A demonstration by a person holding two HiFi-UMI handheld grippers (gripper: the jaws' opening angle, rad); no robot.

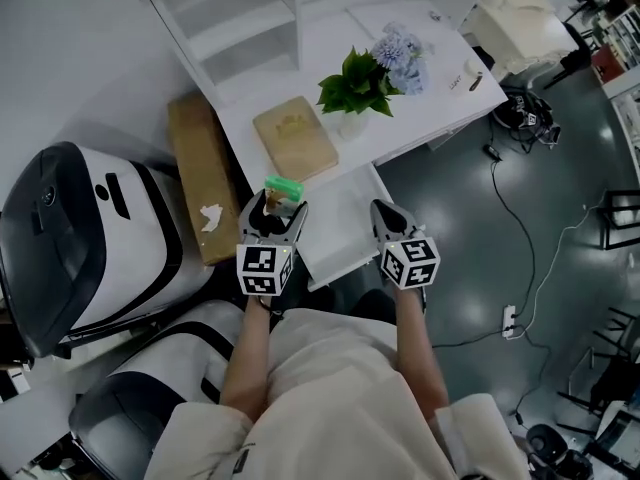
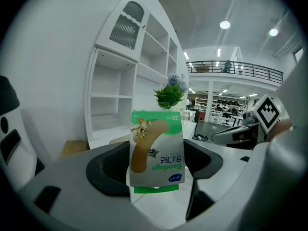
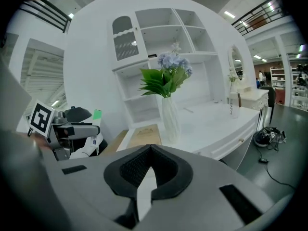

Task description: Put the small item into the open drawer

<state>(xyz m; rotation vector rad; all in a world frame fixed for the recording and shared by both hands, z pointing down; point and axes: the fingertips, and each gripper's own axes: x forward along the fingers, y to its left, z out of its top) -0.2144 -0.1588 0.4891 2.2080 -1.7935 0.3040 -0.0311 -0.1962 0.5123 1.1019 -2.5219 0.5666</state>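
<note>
a white desk [image 1: 330,48] crosses the upper centre of the frame. on it: a wooden board [image 1: 294,138] at centre, a vase of leaves and blue flowers [image 1: 352,120] just to its right, a small white bottle [image 1: 473,73] further right. its open drawer [image 1: 345,230] juts toward the centre.

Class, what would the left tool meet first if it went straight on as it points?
Probably the wooden board lying on the desk beyond the held bandage pack; if held higher, the plant. Depth unclear.

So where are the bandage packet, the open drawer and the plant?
bandage packet [image 2: 156,148], left gripper view, printed front.
open drawer [image 1: 342,226], head view, bare white inside.
plant [image 1: 357,83], head view, green leaves.
</note>
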